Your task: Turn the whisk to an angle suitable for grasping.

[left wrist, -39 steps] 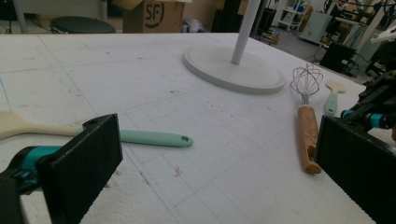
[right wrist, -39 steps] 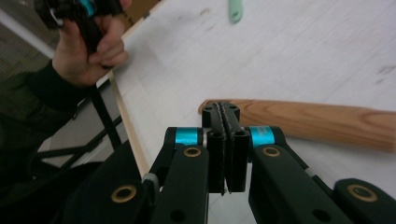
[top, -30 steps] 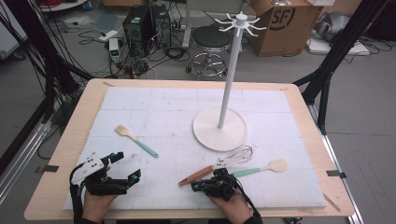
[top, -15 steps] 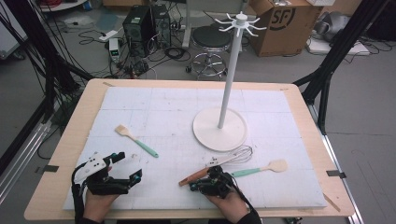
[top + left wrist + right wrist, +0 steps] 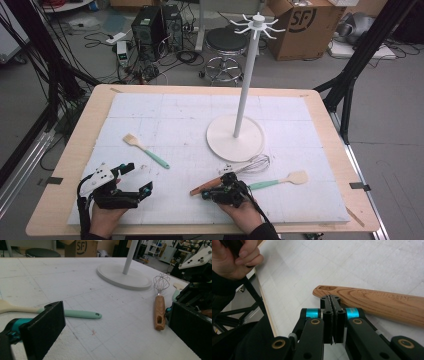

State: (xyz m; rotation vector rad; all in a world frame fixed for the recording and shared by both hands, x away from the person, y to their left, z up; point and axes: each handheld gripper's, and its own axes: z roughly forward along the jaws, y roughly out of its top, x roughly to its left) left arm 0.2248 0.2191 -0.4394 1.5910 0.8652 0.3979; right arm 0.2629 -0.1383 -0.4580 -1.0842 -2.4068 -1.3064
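- the whisk [image 5: 235,173] lies low and right of centre in the high view, its wooden handle slanting down-left and its wire head up-right, close to the stand's round base [image 5: 235,138].
- the right hand-held gripper [image 5: 216,191] sits just below that handle's free end, jaws pressed flat together with nothing between them; in the right gripper view the handle [image 5: 372,302] runs across the frame right behind the closed tips [image 5: 333,300], touching or nearly so.
- so the long axis lies crosswise to the jaws; i'd say they must open and straddle the handle near this end.
- the left hand-held gripper [image 5: 135,184] rests at lower left of the high view, jaws wide apart and empty, well apart from the whisk; the right one is plainly nearer.
- the green-handled brush [image 5: 146,151] lies above the left gripper, and the green-handled spatula [image 5: 280,180] lies to the right of the right hand.
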